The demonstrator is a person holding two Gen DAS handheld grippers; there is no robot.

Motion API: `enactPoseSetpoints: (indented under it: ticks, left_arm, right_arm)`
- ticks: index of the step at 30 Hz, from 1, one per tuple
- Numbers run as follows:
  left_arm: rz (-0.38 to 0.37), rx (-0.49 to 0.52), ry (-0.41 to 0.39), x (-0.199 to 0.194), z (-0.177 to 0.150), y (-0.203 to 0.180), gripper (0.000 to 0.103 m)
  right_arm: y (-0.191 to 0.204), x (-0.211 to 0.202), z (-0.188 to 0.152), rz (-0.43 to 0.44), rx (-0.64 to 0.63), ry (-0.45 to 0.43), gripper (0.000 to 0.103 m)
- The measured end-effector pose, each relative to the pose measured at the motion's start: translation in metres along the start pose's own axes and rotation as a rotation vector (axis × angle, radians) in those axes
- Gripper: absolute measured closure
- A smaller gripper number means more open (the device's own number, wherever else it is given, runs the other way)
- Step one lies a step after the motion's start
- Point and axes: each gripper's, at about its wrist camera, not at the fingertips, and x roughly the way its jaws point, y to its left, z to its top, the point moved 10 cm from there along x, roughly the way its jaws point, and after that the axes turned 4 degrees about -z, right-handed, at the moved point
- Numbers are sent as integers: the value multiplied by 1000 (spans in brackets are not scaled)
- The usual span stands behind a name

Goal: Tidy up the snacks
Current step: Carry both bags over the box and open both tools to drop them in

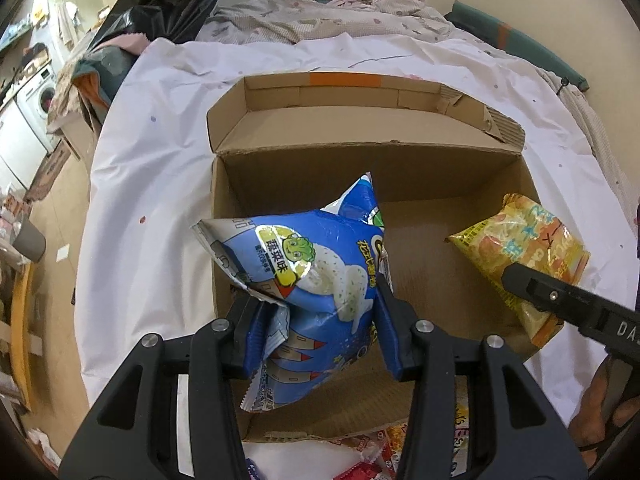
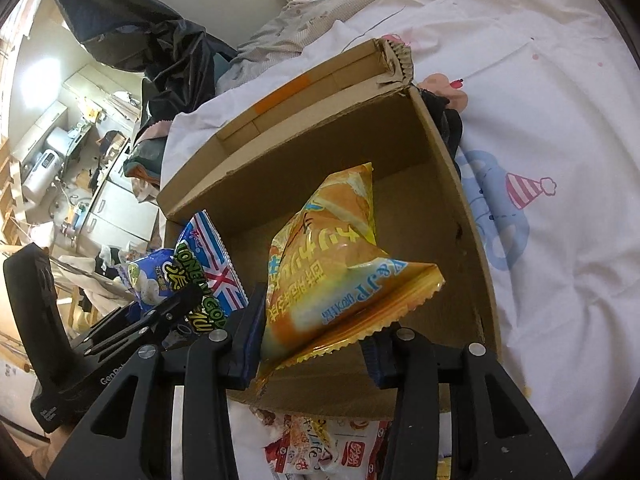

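My left gripper (image 1: 316, 300) is shut on a puffy blue snack bag (image 1: 320, 256) with a green cartoon figure; a second blue packet (image 1: 296, 360) is pinched with it. Both hang over the left half of an open cardboard box (image 1: 218, 200). My right gripper (image 2: 320, 320) is shut on a yellow-orange snack bag (image 2: 332, 264), held over the box (image 2: 440, 140) near its front. The yellow bag (image 1: 528, 240) also shows at the box's right side in the left wrist view. The box floor that I can see is bare.
The box lies on a white printed bed sheet (image 1: 160, 160), its lid flap (image 1: 340, 120) folded back. Several loose snack packets (image 2: 320, 448) lie in front of the box. A black plastic bag (image 1: 172, 0) and a rumpled quilt (image 1: 320, 20) lie beyond it.
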Motion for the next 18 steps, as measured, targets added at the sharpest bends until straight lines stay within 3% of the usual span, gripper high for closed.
enactPoseSetpoints:
  ticks: [7, 9, 12, 14, 16, 18]
  left_arm:
    - [-18, -20, 21, 3, -2, 1, 57]
    - [-22, -23, 28, 3, -3, 0, 53]
    - [-19, -17, 20, -1, -4, -1, 38]
    - [-16, -14, 4, -4, -2, -2, 18]
    - [-8, -13, -15, -8, 0, -1, 9]
    - [-7, -10, -27, -11, 1, -2, 8]
  right_arm:
    - [5, 5, -1, -34, -39, 3, 55]
    - [5, 5, 0, -53, -50, -5, 42]
    - [7, 0, 3, -82, -84, -37, 26]
    - [7, -3, 6, -106, -106, -59, 16]
    - [7, -6, 8, -119, -114, -79, 14]
    - [6, -7, 8, -118, -117, -80, 14]
